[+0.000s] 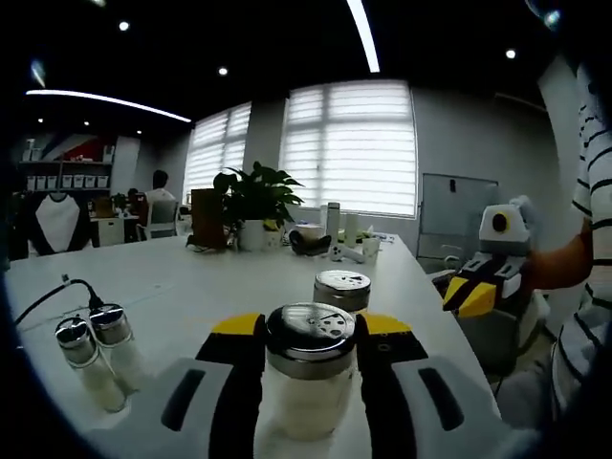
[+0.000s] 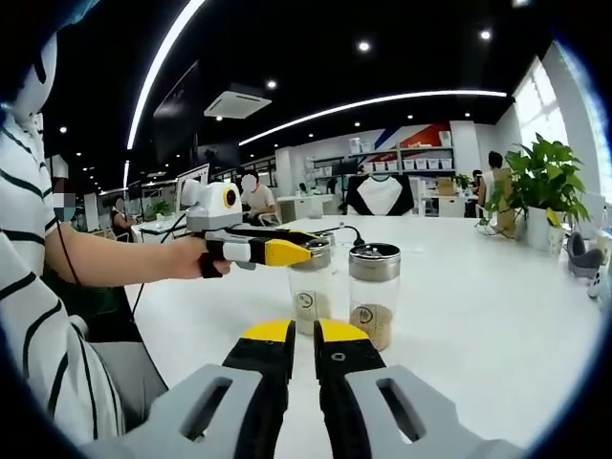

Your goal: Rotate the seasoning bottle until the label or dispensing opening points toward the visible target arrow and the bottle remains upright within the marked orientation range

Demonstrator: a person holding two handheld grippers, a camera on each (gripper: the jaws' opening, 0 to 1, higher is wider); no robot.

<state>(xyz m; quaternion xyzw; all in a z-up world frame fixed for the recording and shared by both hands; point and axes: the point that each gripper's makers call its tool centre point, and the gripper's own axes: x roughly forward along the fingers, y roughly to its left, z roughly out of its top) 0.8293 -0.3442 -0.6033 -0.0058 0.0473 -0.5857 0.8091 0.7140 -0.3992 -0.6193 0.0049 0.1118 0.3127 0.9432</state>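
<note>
Gripping the seasoning bottle point(image 1: 310, 368), the left gripper point(image 1: 311, 330) has its two black, yellow-tipped jaws pressed against opposite sides of the glass body, just below the chrome perforated lid. The bottle stands upright on the white table point(image 1: 191, 277), near the edge closest to the camera, and holds a pale filling. A second bottle point(image 1: 341, 290) with a matching lid stands directly behind it. Two small shakers point(image 1: 96, 349) stand side by side to the left of the gripped bottle, next to a black cable point(image 1: 57, 292). A potted plant point(image 1: 253, 206) sits farther back on the table. The right gripper point(image 2: 295, 335) has its jaws nearly touching, with only a narrow gap between the yellow tips and nothing between them; it is well apart from both bottles. In the right gripper view, the left gripper point(image 2: 277, 251) reaches the bottle point(image 2: 308, 287) from the left, held by a person's hand point(image 2: 206, 258).
</note>
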